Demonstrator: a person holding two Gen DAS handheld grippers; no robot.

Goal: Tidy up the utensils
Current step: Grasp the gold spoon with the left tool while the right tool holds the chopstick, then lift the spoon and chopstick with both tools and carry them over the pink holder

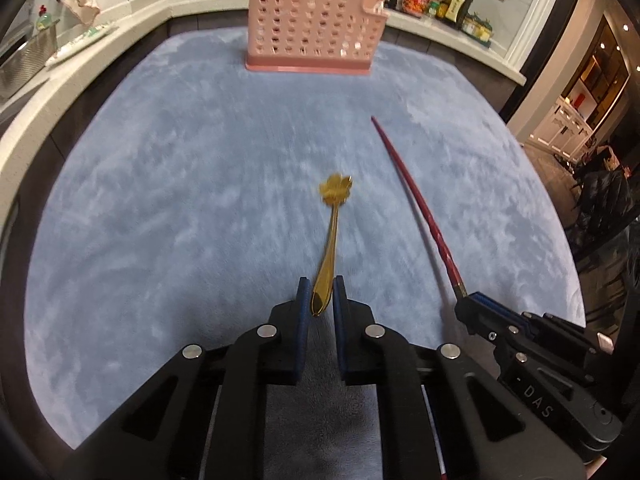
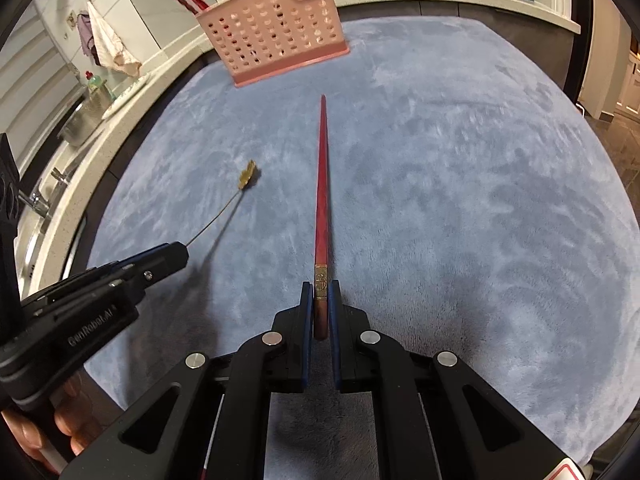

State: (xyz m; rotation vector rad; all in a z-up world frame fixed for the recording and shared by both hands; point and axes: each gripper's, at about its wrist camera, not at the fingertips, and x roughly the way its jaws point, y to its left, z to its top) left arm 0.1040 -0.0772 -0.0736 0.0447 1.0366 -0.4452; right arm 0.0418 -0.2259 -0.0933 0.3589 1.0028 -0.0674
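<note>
From the left wrist view, your left tool (image 1: pixel 322 294) is nearly closed, pads pressed on the bowl end of the gold spoon (image 1: pixel 330 240), whose flower-tipped handle points toward the pink holder (image 1: pixel 314 24), well short of it. Judging by that, this piece is picked but not yet stowed.

From the right wrist view, your right tool (image 2: pixel 320 304) is clamped on the butt of the red chopstick (image 2: pixel 321 200), tip aimed at the pink holder, which already carries red sticks. Both tools angle downward over the blue mat (image 2: pixel 480 200); two deliveries remain.
</note>
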